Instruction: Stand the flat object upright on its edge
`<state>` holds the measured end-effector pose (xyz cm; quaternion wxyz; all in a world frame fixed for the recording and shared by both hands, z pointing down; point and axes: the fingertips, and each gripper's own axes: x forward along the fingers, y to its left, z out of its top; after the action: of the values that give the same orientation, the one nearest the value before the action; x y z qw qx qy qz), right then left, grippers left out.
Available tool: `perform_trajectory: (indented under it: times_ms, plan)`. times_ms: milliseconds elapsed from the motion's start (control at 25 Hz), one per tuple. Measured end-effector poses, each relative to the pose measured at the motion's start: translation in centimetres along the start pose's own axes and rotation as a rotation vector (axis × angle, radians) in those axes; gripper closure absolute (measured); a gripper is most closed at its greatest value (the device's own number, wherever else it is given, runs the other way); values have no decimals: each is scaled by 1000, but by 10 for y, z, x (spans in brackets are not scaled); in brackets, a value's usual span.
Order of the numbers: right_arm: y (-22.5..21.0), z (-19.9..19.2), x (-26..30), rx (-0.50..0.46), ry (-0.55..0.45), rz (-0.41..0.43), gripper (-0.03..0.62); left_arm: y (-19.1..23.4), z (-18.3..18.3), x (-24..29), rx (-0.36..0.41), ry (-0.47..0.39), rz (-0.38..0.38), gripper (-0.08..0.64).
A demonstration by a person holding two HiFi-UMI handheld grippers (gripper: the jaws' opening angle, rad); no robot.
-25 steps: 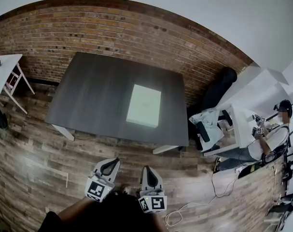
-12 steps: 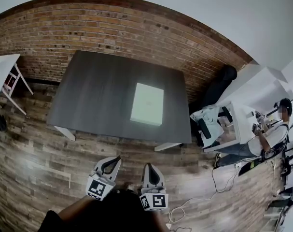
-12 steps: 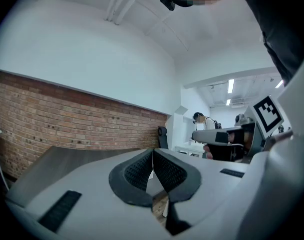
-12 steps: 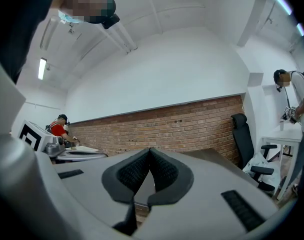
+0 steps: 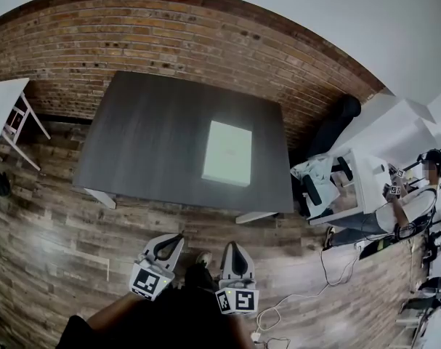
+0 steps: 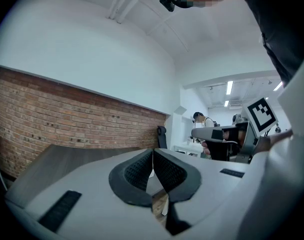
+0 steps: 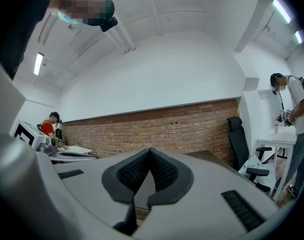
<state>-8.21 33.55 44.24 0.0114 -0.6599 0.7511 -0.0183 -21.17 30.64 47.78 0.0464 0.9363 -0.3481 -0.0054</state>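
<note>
You hold the left gripper (image 5: 166, 247) and right gripper (image 5: 233, 256) closed and empty, presumably because the flat object (image 5: 227, 153) lies well beyond reach.

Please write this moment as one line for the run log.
phase: before grasp | left gripper: shut, empty | right gripper: shut, empty | flat object: lying flat on table, untouched

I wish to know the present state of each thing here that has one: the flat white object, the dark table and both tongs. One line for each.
flat white object: lying flat on the table, not yet on its edge, untouched.
dark table: standing by the brick wall, carrying the flat white object.
left tongs: shut, nothing between them, short of the table.
right tongs: shut, nothing between them, short of the table.
</note>
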Motion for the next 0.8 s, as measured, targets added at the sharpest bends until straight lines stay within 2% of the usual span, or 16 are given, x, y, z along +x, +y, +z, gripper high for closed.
perform_trajectory:
  times_ms: [160, 280, 800]
  plan:
    - [-10, -5, 16, 3, 7, 12, 568, 2, 0, 15, -11, -5, -8, 526]
    - [-21, -8, 27, 9, 5, 31, 568, -2, -3, 32, 18, 6, -9, 526]
    - [-111, 2, 98, 18, 2, 121, 568, 6, 2, 147, 5, 26, 75, 526]
